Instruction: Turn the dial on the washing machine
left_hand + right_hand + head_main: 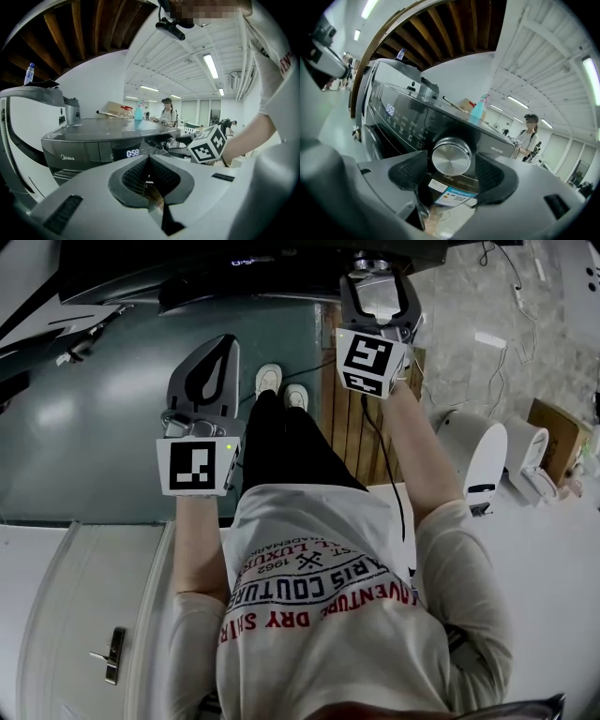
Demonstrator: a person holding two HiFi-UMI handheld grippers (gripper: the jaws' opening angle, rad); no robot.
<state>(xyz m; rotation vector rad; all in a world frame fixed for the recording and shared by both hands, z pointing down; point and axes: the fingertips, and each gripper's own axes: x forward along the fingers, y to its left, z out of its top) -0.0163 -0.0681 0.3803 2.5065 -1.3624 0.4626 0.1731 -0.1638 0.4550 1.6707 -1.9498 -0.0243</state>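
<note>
— Between the right gripper (pixel 452 171) jaws: dial (pixel 451 158), steel-faced, on the washer (pixel 393 117) panel. Jaws spread wide, one pad either side of it. Slivers of dark panel show at both flanks, so probably no contact yet. The wide lens makes that hard to swear to.

— Left gripper (pixel 149 174)?

— Clenched on nothing, pads meeting. Idle, I'd say.

— So the step in hand?

— Seating on the dial. To do it well, keep it centred and ease forward till the pads cover the rim's depth. Close evenly, then roll about the dial's own axis. An off-centre grip would likely skid on that smooth metal.

— What does each view add?

— Right gripper view alone shows the dial square-on. Left gripper view shows the display (pixel 132 153) lit and the right gripper's cube (pixel 210 144) up at the panel's far end. Head view gives gripper backs from above: right one at the washer, left one well short of it. Farther off, past the washer top: a blue bottle (pixel 138 111), then a person (pixel 167 110) standing.
</note>
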